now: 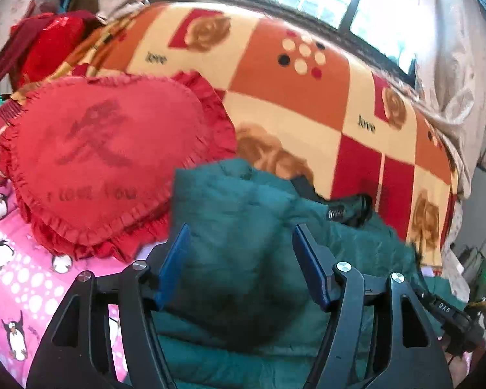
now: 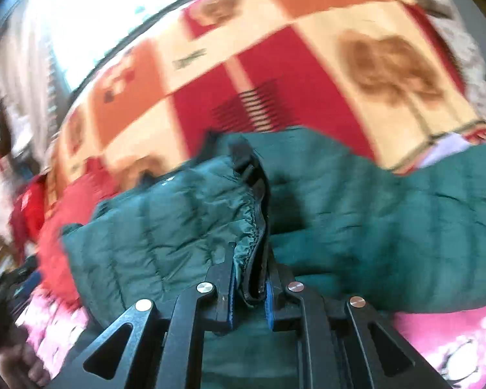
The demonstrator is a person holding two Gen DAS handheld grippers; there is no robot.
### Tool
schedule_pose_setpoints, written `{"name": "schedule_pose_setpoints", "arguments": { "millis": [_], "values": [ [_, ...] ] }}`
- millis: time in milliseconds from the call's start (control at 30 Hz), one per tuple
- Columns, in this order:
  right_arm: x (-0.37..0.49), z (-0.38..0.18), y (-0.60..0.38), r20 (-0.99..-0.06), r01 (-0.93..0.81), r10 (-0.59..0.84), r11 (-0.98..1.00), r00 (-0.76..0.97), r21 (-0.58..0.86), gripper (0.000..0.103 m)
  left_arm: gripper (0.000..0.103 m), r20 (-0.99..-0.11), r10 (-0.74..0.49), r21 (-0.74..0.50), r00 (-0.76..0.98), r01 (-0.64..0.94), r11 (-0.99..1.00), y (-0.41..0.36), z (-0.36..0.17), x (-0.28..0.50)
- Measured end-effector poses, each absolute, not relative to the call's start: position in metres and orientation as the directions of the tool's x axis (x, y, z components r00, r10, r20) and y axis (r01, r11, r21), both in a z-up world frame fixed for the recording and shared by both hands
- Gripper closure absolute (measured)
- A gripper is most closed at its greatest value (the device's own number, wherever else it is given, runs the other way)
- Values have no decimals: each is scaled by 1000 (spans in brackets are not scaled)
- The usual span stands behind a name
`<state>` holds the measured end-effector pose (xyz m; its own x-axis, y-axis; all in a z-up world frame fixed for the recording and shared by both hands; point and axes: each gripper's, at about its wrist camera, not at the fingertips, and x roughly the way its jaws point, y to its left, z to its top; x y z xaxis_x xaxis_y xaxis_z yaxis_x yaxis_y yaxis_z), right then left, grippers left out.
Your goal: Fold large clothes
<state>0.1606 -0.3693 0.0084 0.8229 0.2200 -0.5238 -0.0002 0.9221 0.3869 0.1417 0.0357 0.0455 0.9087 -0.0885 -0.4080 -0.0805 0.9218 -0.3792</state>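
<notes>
The right hand-held gripper (image 2: 248,278) clamped the green jacket (image 2: 356,210) by its zipper edge, presumably to fold it; at nine o'clock, the left hand-held gripper (image 1: 239,243) gaped empty.

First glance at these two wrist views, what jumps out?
The green puffer jacket fills the foreground, its dark-trimmed edge pinched in the shut right gripper. The left gripper hangs open over it. Behind sit a red heart-shaped pillow at left and the orange-red checked blanket.
</notes>
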Motion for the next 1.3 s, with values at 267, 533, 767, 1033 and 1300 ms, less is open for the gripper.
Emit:
{"name": "schedule_pose_setpoints", "arguments": {
  "millis": [267, 533, 767, 1033, 1300],
  "values": [
    [164, -16, -425, -577, 160, 144, 882, 804, 444, 91, 37, -586, -52, -378, 808, -217, 900, 53, 9, 176],
    [173, -33, -424, -618, 189, 156, 870, 771, 455, 91, 37, -745, -135, -354, 653, -215, 910, 41, -38, 209],
    [160, -38, -451, -579, 253, 164, 782, 798, 570, 67, 37, -721, -143, -364, 678, -195, 911, 39, -31, 206],
    [158, 5, -388, -583, 83, 196, 905, 788, 417, 63, 37, -673, -28, -303, 739, -240, 922, 44, -12, 191],
    [192, -45, -327, -792, 3, 200, 969, 576, 247, 63, 37, -742, -144, -374, 655, -227, 899, 48, -41, 211]
  ]
}}
